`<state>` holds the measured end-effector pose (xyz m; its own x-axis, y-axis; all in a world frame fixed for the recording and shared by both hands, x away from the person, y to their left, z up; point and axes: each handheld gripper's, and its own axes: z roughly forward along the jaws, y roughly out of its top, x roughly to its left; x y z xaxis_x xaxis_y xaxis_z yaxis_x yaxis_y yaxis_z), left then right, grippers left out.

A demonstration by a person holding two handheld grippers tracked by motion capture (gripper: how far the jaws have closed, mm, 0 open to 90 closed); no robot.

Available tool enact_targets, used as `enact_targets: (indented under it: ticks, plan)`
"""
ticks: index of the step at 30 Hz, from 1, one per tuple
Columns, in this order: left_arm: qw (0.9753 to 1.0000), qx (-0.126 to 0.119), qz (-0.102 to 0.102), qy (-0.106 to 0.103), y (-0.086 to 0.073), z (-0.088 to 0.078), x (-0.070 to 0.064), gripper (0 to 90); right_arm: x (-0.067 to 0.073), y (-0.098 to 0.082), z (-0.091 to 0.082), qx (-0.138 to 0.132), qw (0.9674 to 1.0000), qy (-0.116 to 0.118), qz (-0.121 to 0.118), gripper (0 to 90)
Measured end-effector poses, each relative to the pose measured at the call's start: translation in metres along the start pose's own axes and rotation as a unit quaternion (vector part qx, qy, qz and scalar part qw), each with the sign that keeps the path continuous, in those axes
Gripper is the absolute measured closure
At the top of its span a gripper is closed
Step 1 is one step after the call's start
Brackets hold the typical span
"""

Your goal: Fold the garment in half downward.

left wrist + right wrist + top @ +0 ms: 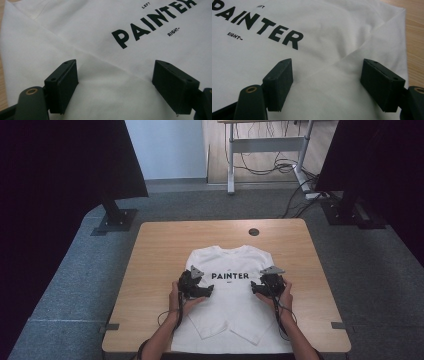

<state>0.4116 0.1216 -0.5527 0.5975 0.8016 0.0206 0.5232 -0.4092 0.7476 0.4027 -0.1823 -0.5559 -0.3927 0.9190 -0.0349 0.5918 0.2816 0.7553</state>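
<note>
While the white shirt [231, 295] lies flat, print up, on the wooden table [155, 250], the high view shows both sleeves already folded inward, crossing toward the hem near the person's edge. The left gripper [206, 291] rests on the shirt left of the word PAINTER and the right gripper [257, 287] right of it, each in a hand.

In the left gripper view, the jaws stand wide apart over the folded sleeve [82, 75], clamping nothing.

In the right gripper view, the jaws also gape wide above the other sleeve [372, 50], with only slack cloth between them.

I judge the folding to be partway done: the sleeves are in, but the body is not yet folded over, so gripping the cloth comes next.
</note>
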Motion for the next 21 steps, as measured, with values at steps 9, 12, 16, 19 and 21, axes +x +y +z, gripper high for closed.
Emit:
enact_targets:
  ticks: [9,12,16,19,21]
  plan:
    - [1.0,0.0,0.003,-0.003,-0.0036,-0.0038,-0.0013,19.7,0.002,-0.0027,-0.0031,0.0,1.0,0.0,0.003,25.8]
    - [1.0,0.001,0.004,-0.005,-0.0041,-0.0043,-0.0017,18.6,0.0031,-0.0037,-0.0043,0.001,1.0,-0.001,0.005,25.8]
    - [0.9999,0.002,0.008,-0.007,-0.0059,-0.0062,-0.0029,17.5,0.0047,-0.005,-0.0058,0.001,1.0,-0.001,0.005,25.8]
    - [1.0,0.002,0.007,-0.007,-0.0071,-0.0073,-0.0035,17.2,0.006,-0.006,-0.0069,0.0,1.0,0.0,0.004,25.8]
    - [1.0,0.002,0.007,-0.006,-0.0083,-0.0087,-0.0036,16.8,0.0076,-0.0069,-0.0081,0.001,1.0,0.001,0.006,25.8]
